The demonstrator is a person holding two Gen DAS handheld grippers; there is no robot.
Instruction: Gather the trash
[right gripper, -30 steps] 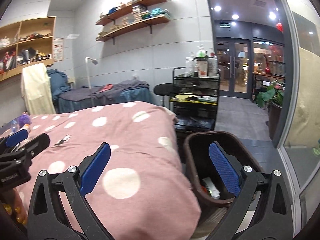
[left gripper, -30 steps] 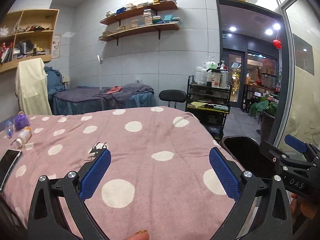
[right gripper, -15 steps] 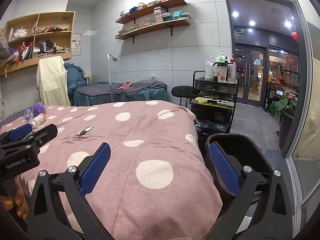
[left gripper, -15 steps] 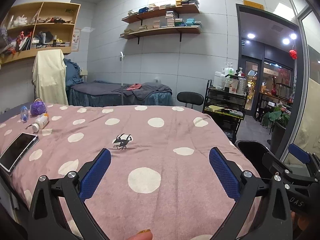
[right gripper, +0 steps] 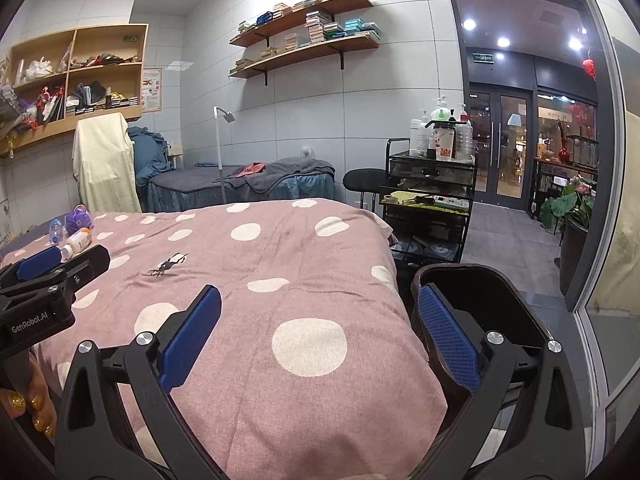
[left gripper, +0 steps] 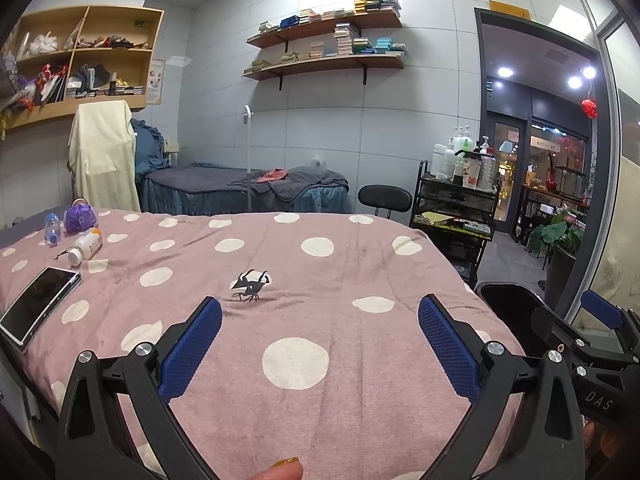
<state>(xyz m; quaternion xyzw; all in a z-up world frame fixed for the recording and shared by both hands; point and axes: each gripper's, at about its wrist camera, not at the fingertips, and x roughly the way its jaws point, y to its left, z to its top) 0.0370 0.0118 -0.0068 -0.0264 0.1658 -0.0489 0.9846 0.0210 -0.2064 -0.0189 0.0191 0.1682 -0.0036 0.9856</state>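
A pink polka-dot bed cover [left gripper: 320,288] fills both views. A small black scrap [left gripper: 250,283] lies mid-bed; it also shows in the right wrist view [right gripper: 167,264]. A dark trash bin [right gripper: 480,292] stands at the bed's right side, its rim seen in the left wrist view [left gripper: 508,300]. My left gripper [left gripper: 320,344] is open and empty above the bed's near part, short of the scrap. My right gripper [right gripper: 320,344] is open and empty over the bed's right corner, one finger [right gripper: 448,344] in front of the bin.
At the bed's left lie a phone [left gripper: 38,308], a white bottle [left gripper: 86,246], a small clear bottle [left gripper: 52,230] and a purple item [left gripper: 80,218]. A black cart with bottles [right gripper: 430,200], a stool [left gripper: 384,198] and a second bed [left gripper: 248,192] stand behind.
Both grippers have drawn back and swung left from the bin side; the bed, scrap and left-side items now show more fully. Both stay open and empty.
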